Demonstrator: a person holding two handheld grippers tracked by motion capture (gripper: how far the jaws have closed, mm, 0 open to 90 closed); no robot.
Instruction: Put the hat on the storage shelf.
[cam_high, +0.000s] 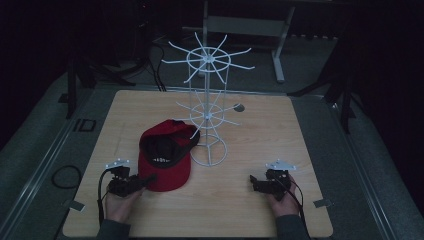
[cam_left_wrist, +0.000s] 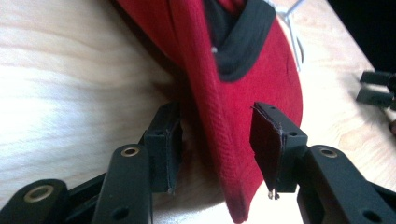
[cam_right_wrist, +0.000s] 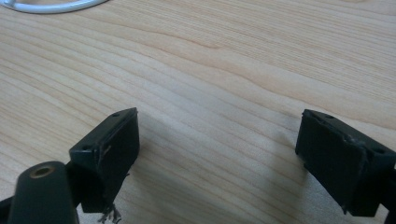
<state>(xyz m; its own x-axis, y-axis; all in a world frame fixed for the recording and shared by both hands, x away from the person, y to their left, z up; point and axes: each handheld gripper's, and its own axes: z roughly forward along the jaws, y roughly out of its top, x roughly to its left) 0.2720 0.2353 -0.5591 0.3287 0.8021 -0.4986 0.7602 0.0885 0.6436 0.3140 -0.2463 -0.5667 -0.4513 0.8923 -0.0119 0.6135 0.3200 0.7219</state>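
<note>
One red cap (cam_high: 165, 160), one white wire rack (cam_high: 208, 112), two grippers: left gripper (cam_left_wrist: 215, 154) straddles the cap's brim (pads not yet pressing), right gripper (cam_right_wrist: 217, 158) gapes wide.

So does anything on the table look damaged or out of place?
The cap lies upside down by the rack. The right tool has a frayed pad, with threads hanging off its lower edge.

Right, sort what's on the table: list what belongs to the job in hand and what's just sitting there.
In the job:
- red fabric cap with black lining, its brim between the left claw pads, not yet pinched
- white wire hook stand, right beside it

Lying about:
- right claw, open over bare wooden table
</note>
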